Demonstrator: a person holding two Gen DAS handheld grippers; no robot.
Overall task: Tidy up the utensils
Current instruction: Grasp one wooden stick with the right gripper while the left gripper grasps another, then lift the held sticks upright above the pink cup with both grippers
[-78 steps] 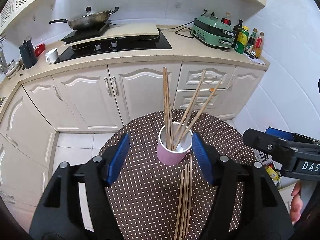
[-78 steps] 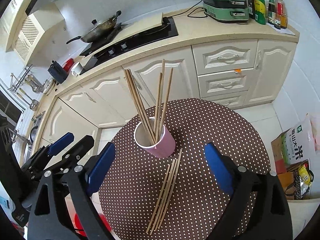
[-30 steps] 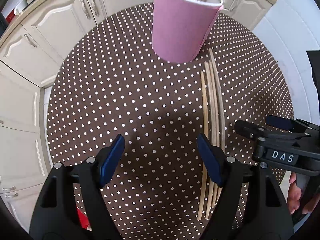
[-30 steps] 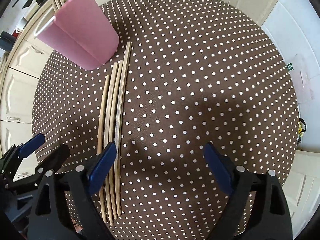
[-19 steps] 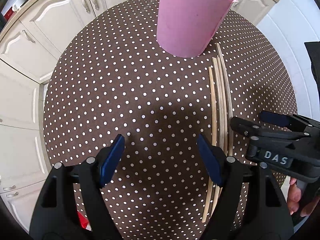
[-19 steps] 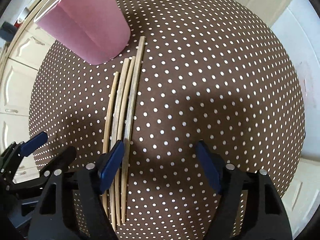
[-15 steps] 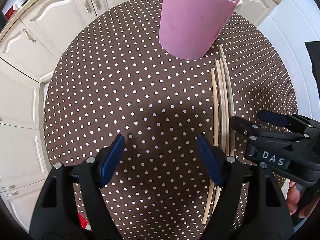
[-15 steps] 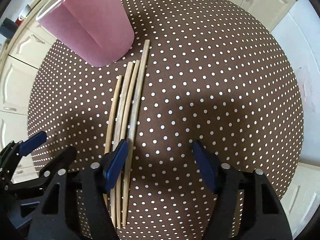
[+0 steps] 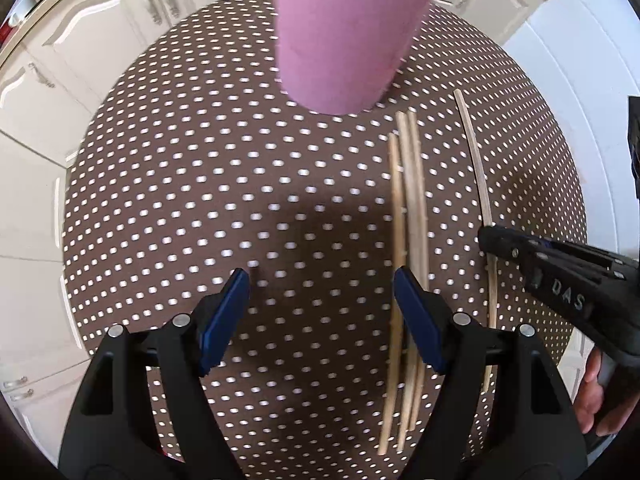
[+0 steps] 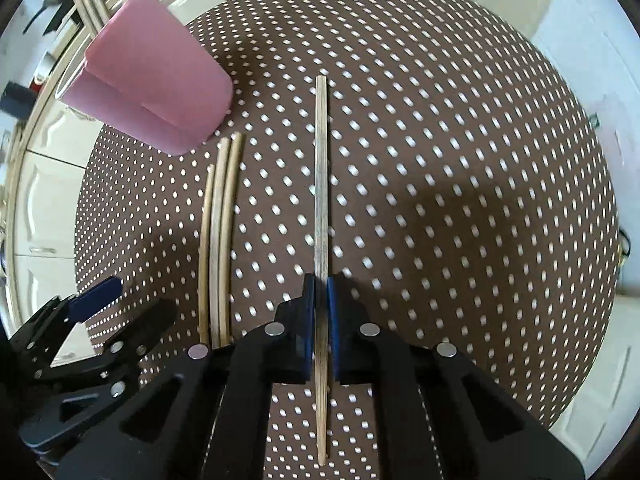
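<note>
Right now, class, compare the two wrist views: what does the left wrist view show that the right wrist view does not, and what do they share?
Only the left wrist view shows a person's hand holding the right gripper from the side, and the open left gripper's blue pads face on.

Only the right wrist view shows the right gripper's pads pinching the single chopstick, and chopsticks standing in the pink cup.

Both show the pink cup, the dotted tablecloth, three loose chopsticks lying together, the single one apart, and pale cabinets.

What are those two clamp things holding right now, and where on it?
The right gripper pinches one chopstick below its middle; the left gripper holds nothing.
</note>
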